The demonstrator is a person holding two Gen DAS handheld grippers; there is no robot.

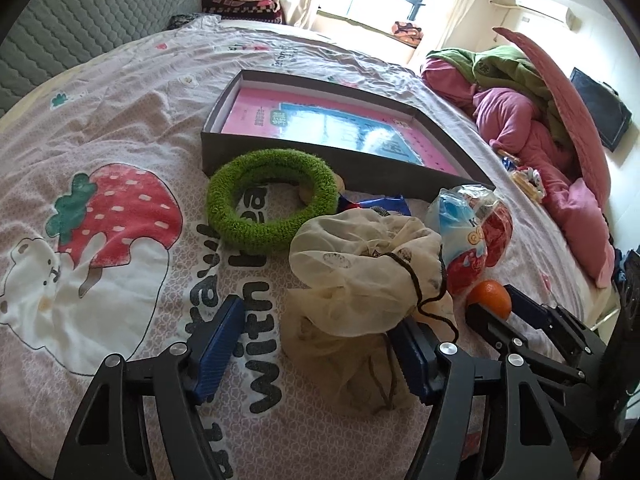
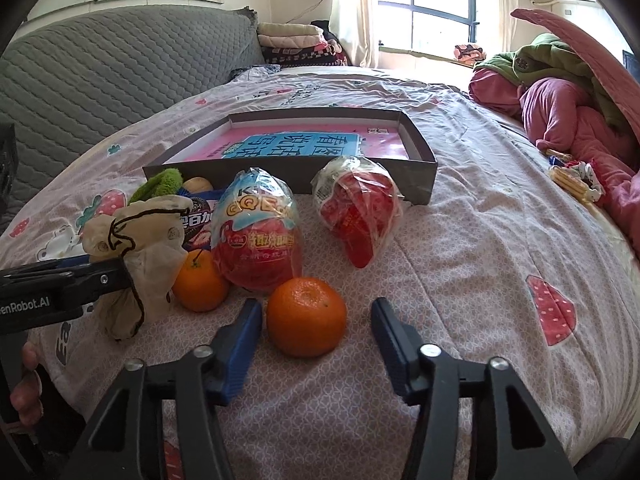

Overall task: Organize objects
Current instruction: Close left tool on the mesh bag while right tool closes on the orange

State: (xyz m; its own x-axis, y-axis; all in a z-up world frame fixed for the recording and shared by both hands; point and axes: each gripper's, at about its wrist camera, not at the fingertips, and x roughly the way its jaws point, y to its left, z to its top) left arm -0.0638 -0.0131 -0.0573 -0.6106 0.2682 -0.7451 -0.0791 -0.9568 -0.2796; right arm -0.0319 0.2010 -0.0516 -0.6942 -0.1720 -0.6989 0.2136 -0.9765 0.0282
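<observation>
On the bed, a cream mesh drawstring bag lies between the pads of my left gripper. The right pad touches the bag, the left pad stands clear of it, and the jaws are wide apart. My right gripper straddles an orange with a gap still showing on the right side. In the left wrist view that orange sits between the right gripper's fingertips. A second orange, an egg-shaped snack pack, a red packet and a green fuzzy ring lie before a grey box holding a pink book.
A heap of pink and green clothes fills the bed's right side, with small snacks beside it. A grey quilted headboard rises at the back left. A blue biscuit packet lies behind the bag. A person's hand shows at the lower left.
</observation>
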